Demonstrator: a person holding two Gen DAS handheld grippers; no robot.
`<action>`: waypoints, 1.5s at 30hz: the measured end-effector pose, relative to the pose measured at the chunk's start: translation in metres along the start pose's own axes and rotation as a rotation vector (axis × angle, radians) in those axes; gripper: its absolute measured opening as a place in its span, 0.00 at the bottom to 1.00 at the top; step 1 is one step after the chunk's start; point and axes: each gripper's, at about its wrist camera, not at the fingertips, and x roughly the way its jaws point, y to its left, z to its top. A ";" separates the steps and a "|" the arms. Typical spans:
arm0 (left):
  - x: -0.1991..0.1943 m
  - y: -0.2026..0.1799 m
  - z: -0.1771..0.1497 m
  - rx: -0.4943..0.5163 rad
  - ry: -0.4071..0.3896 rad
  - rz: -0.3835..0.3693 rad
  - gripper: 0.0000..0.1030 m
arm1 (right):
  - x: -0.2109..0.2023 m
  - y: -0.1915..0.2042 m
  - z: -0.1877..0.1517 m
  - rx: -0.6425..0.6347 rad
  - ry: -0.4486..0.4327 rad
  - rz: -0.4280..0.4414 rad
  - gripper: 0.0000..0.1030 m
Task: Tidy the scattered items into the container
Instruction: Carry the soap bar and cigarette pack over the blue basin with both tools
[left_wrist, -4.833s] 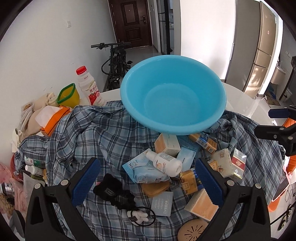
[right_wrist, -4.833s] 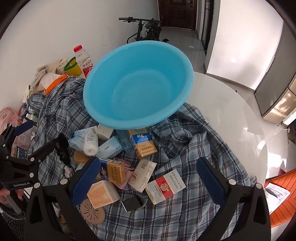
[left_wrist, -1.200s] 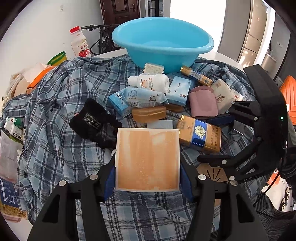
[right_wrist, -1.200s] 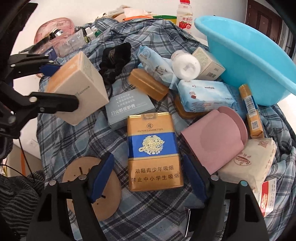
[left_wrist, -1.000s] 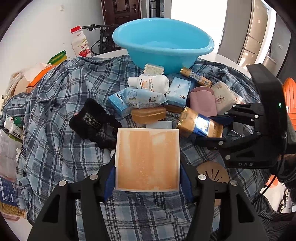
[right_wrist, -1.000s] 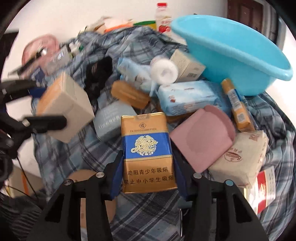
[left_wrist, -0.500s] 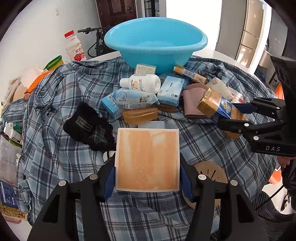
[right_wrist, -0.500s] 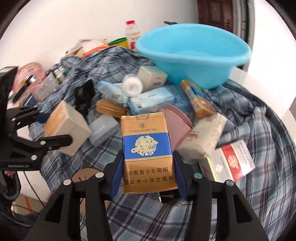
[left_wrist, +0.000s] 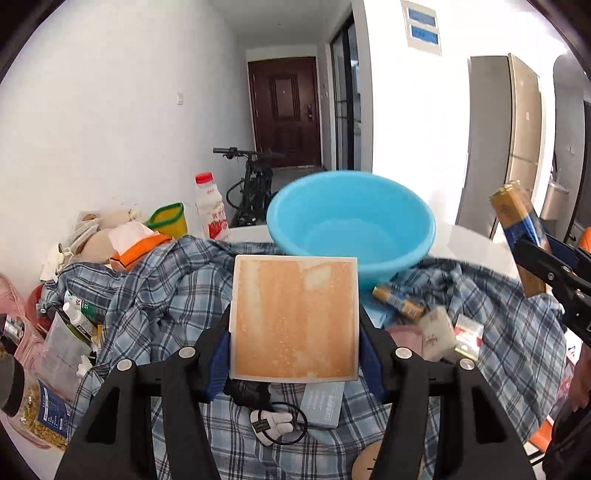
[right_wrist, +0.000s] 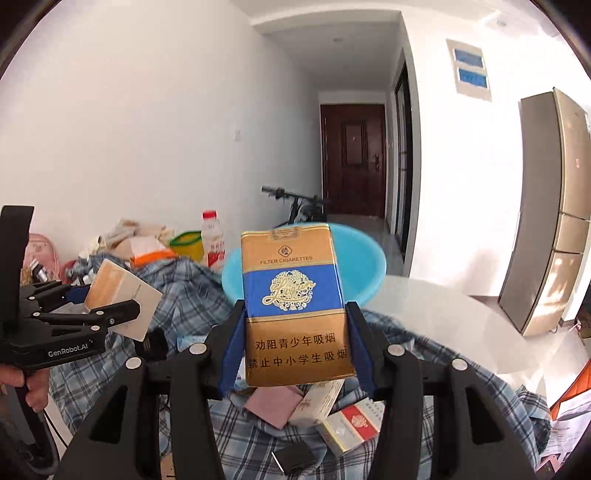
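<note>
Here, in the left wrist view, the left gripper (left_wrist: 294, 343) pinched an orange box (left_wrist: 294, 318) at lower centre, its flat face toward the camera. The basin (left_wrist: 351, 229) sat just above and behind it in frame, straight ahead. At the right edge, the right gripper (right_wrist: 295, 350) clamped a cigarette pack (right_wrist: 294, 306), long axis upright, with the basin showing behind the pack's top. Judging from both views, the left hand looked nearer the basin; both loads needed carrying forward over its rim.
</note>
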 end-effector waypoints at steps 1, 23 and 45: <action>-0.007 0.002 0.003 -0.012 -0.011 -0.004 0.59 | -0.009 0.000 0.002 0.000 -0.023 -0.007 0.49; 0.050 -0.011 0.088 -0.009 -0.241 0.091 0.59 | 0.089 -0.018 0.064 -0.033 -0.004 -0.072 0.49; 0.270 -0.005 0.216 -0.099 0.090 0.051 0.59 | 0.293 -0.074 0.138 0.041 0.293 -0.119 0.48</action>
